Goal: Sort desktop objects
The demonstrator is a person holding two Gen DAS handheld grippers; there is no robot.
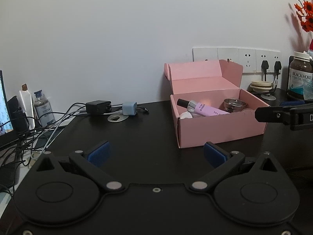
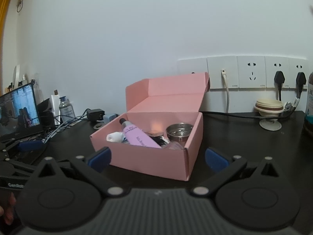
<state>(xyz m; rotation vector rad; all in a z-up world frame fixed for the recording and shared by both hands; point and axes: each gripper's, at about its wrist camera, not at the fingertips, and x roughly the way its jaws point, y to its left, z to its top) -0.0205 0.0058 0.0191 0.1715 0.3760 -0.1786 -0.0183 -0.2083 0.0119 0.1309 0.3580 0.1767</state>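
Place: you are working at a home desk set against a plain wall.
Surface: you are looking at a black desktop point(image 1: 148, 133).
Power: wall sockets point(image 2: 252, 72) are holding plugs.
Clutter: chargers point(image 1: 98, 107), a supplement jar point(image 1: 299, 74) and orange flowers point(image 1: 307, 13) are sitting around.
Screen: a monitor point(image 2: 18, 109) is playing video.

A pink box point(image 2: 156, 156) holds a lilac tube point(image 2: 138, 138) on a black desk point(image 1: 146, 129).
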